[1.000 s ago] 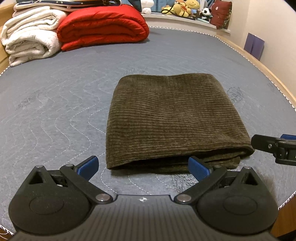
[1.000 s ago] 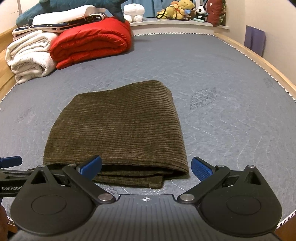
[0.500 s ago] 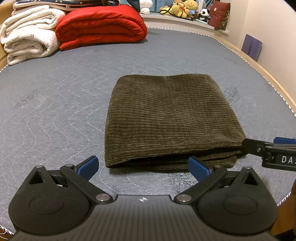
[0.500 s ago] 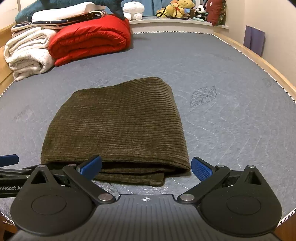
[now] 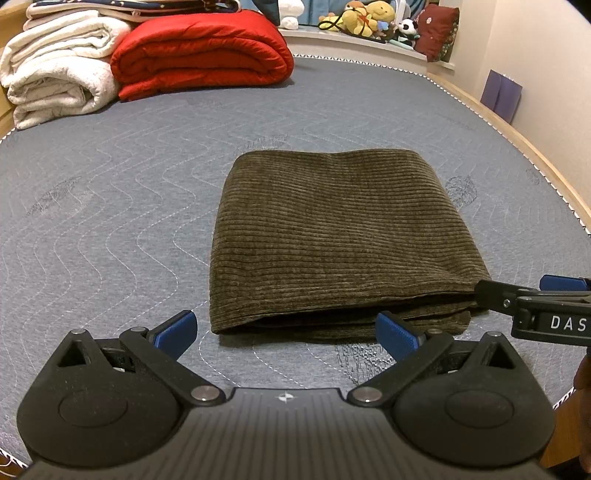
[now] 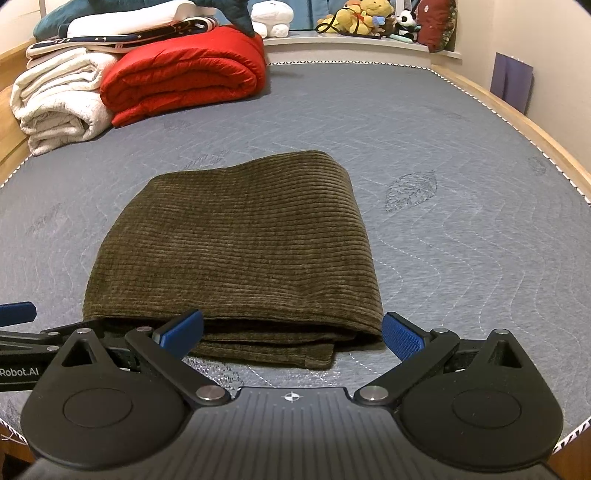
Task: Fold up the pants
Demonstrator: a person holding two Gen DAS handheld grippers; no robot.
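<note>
The olive-brown corduroy pants (image 5: 340, 236) lie folded into a flat stack on the grey quilted mattress (image 5: 110, 206); they also show in the right wrist view (image 6: 236, 240). My left gripper (image 5: 286, 330) is open and empty, its jaws wide, just in front of the stack's near edge. My right gripper (image 6: 293, 330) is open and empty at the near right corner of the stack. The right gripper's fingers (image 5: 495, 295) touch the stack's right corner in the left wrist view. The left gripper's fingers (image 6: 18, 314) show at the left edge of the right wrist view.
A rolled red quilt (image 5: 199, 51) and folded white blankets (image 5: 55, 70) lie at the far left of the mattress. Stuffed toys (image 5: 369, 18) sit on the far ledge. A wooden bed frame (image 5: 535, 158) runs along the right side, with a wall beyond it.
Both grippers have edged a little closer to the folded pants. The right gripper's fingers now reach the stack's right corner. Both stay open.
</note>
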